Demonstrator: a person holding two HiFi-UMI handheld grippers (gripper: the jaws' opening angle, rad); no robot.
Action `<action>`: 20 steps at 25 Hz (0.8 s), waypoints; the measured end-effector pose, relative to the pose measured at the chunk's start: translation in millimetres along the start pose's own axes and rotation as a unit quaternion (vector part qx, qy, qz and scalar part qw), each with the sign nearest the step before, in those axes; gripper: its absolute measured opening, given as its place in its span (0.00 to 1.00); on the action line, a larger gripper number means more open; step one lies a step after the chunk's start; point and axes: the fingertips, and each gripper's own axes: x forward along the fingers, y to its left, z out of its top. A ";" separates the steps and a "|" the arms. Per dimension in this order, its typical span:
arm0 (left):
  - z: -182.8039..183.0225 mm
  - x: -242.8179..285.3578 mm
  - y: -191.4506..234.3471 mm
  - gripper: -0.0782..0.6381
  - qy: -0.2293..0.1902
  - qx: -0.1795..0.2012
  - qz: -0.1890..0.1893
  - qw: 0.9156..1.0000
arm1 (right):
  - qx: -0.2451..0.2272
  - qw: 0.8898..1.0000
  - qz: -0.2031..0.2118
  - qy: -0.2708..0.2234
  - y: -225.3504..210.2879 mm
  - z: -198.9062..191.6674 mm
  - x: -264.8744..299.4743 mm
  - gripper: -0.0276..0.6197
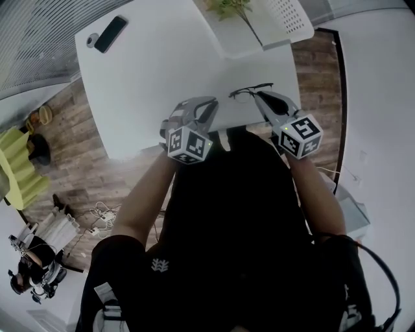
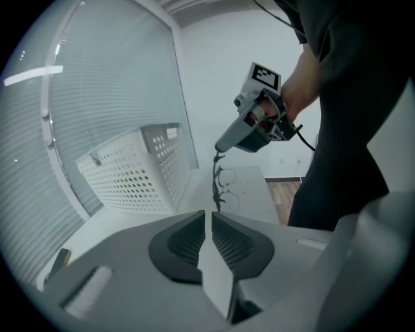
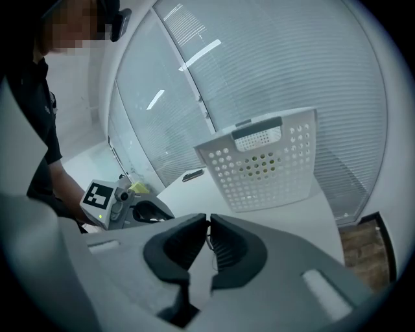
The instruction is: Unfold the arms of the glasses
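Your right gripper (image 1: 259,97) sits right of centre in the head view, at the near edge of the white table (image 1: 162,71). Its fingers (image 3: 230,249) are clamped on the glasses (image 1: 249,91). In the right gripper view a thin dark piece of the frame (image 3: 209,243) is pinched between the ribbed pads. Which part of the frame that is, you cannot tell from there.

In the left gripper view the glasses (image 2: 220,185) hang below the right gripper's tip. The two lens rims are one above the other, and the lower end is close over the table top. Whether it touches the table cannot be made out.

Your left gripper (image 1: 206,107) is just left of the right one in the head view, over the same table edge and apart from the glasses. Its fingers (image 2: 188,240) stand slightly apart, with a narrow gap and nothing between them.

Elsewhere on the table:
- A white perforated basket (image 1: 288,19) is at the upper right of the head view, at the far side of the table.
- A dark phone (image 1: 110,34) lies at the upper left, well apart from both grippers.
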 end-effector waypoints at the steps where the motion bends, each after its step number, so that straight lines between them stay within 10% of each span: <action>1: -5.6 6.0 -6.6 0.17 0.011 0.002 -0.016 1.000 | 0.001 1.000 -0.002 -0.001 -0.2 0.4 0.3 0.08; 20: -26.2 63.2 -44.0 0.33 0.099 -0.037 -0.139 0.985 | 0.038 0.999 0.001 0.007 -5.4 -17.6 7.0 0.08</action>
